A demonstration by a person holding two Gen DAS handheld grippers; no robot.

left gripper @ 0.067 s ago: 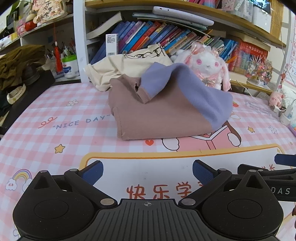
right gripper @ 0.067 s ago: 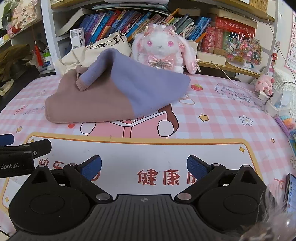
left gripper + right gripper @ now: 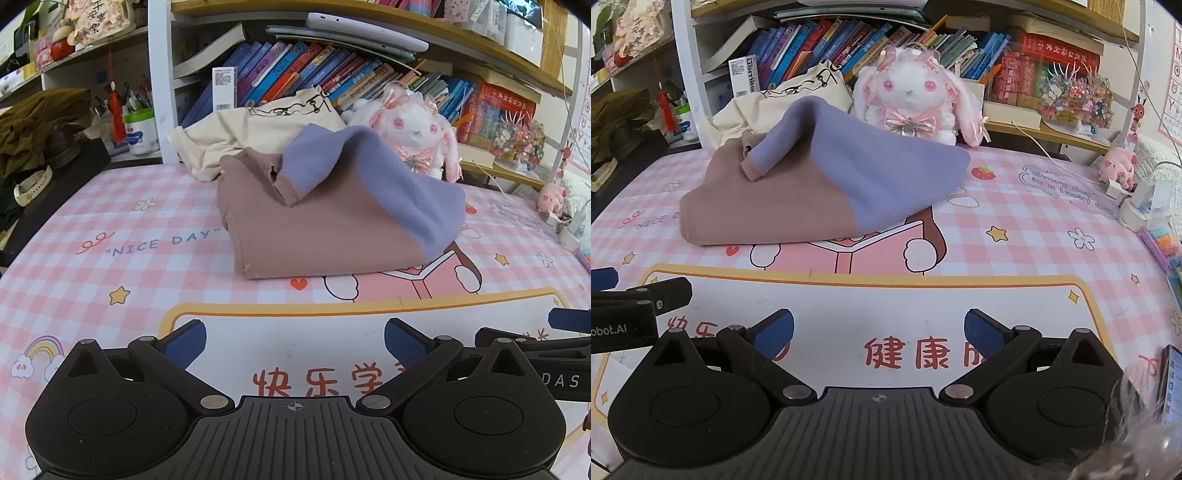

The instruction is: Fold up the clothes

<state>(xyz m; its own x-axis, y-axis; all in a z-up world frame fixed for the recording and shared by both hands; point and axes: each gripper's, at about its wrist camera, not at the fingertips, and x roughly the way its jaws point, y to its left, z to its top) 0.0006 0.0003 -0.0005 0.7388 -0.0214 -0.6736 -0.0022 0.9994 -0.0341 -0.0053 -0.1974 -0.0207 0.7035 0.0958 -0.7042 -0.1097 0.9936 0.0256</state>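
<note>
Mauve-and-lilac sweater [image 3: 332, 218] lies folded mid-desk, long axis left-right, lilac end right, cuff flopped on top. Left gripper [image 3: 293, 341] and right gripper [image 3: 879, 330] both spread wide, empty, over the near desk [image 3: 110, 258] and clear of the sweater. Cream garment [image 3: 255, 136] and plush rabbit [image 3: 912, 99] just beyond its far edge; open mat on the near side.

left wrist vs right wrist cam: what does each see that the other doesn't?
Left wrist only: dark green cloth heaped on the left shelf, and a white watch band beside it.

Right wrist only: phone at the right edge, power strip with chargers.

Both: folded brown and purple sweater, cream shirt, plush rabbit, bookshelf, pink mat.
</note>
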